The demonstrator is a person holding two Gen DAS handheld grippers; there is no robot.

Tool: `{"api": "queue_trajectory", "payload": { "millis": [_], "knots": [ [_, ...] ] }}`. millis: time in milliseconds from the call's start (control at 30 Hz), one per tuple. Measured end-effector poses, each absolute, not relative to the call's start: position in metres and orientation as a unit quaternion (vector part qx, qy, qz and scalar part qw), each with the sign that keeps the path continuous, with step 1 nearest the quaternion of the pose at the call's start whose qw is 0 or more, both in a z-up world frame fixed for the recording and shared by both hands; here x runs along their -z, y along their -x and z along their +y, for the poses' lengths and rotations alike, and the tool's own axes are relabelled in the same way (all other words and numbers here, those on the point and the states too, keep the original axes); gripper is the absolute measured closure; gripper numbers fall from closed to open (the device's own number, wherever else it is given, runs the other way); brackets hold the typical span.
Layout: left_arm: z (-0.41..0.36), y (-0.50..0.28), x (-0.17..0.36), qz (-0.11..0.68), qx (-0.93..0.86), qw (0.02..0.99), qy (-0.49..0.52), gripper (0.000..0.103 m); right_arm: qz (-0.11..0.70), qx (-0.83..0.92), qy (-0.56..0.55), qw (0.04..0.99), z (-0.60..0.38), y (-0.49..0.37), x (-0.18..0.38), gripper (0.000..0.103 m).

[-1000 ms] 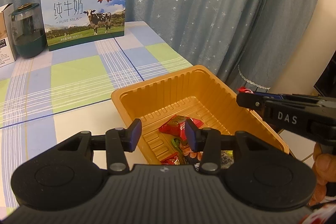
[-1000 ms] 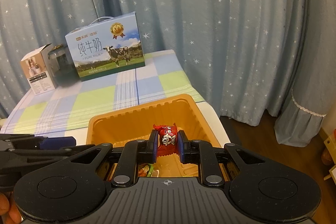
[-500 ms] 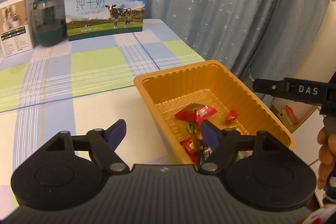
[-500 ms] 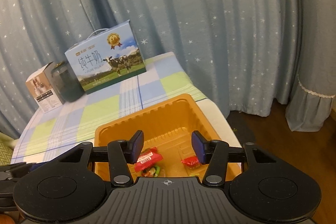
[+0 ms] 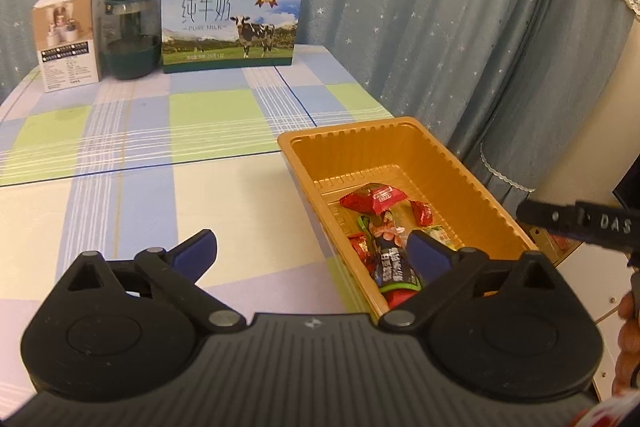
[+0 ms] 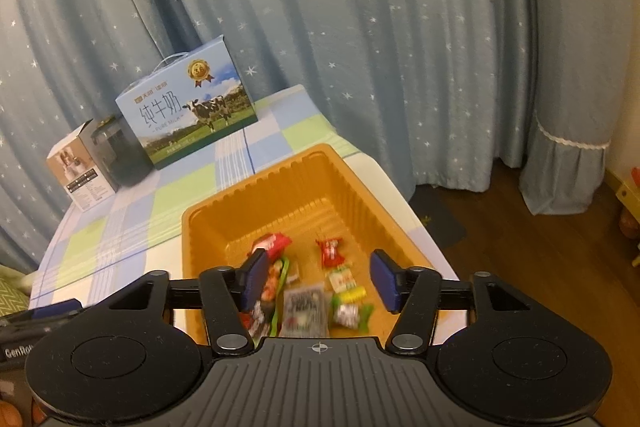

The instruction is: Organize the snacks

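Observation:
An orange plastic tray (image 5: pixel 404 135) (image 6: pixel 280 187) sits at the table's right edge and holds several wrapped snacks. Among them are a large red packet (image 5: pixel 374 198) (image 6: pixel 271 242), a small red candy (image 5: pixel 422 213) (image 6: pixel 330 251) and a dark pouch (image 5: pixel 394 269) (image 6: pixel 303 311). My left gripper (image 5: pixel 314 253) hovers near the tray's near left corner, its jaws opening wide, nothing between them. My right gripper (image 6: pixel 320 281) hangs above the tray's near end, jaws opening and empty. The right gripper's arm (image 5: pixel 580 223) shows at the right of the left wrist view.
A blue milk carton box (image 5: pixel 232 23) (image 6: pixel 188 107), a dark green jar (image 5: pixel 129 35) and a small white box (image 5: pixel 68 39) (image 6: pixel 82 171) stand at the table's far end before starred curtains. The checked tablecloth (image 5: pixel 160 155) stretches left of the tray. Wooden floor (image 6: pixel 520 239) lies to the right.
The right gripper let go of the small red candy, which now lies in the tray. Both grippers opened wider and drew back from the tray.

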State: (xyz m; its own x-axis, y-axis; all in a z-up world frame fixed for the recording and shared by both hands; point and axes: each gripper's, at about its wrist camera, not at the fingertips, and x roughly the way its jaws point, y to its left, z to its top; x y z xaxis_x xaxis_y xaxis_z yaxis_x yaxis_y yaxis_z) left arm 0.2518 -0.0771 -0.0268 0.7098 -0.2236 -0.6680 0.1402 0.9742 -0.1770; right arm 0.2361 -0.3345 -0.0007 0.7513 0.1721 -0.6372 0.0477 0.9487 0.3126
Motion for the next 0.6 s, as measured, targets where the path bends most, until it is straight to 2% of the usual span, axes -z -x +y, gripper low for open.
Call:
{"api": "queue_trajectory", "payload": {
  "millis": [67, 300, 433, 600],
  "knots": [
    [-0.076, -0.241, 0.021, 0.366, 0.098, 0.924, 0.056, 0.0, 0.354, -0.036, -0.155, 0.922, -0.333, -0.223, -0.003, 0.028],
    [-0.073, -0.201, 0.002, 0.359, 0.091, 0.928, 0.05, 0.0, 0.354, -0.036, -0.148, 0.923, -0.324, -0.183, -0.021, 0.021],
    [-0.067, -0.18, -0.005, 0.354, 0.082, 0.93, 0.056, 0.0, 0.349, -0.044, -0.144, 0.925, -0.319, -0.162, -0.032, 0.009],
    [-0.059, -0.156, -0.015, 0.356, 0.068, 0.93, 0.054, 0.0, 0.357, -0.046, -0.128, 0.924, -0.308, -0.139, -0.041, 0.009]
  ]
}}
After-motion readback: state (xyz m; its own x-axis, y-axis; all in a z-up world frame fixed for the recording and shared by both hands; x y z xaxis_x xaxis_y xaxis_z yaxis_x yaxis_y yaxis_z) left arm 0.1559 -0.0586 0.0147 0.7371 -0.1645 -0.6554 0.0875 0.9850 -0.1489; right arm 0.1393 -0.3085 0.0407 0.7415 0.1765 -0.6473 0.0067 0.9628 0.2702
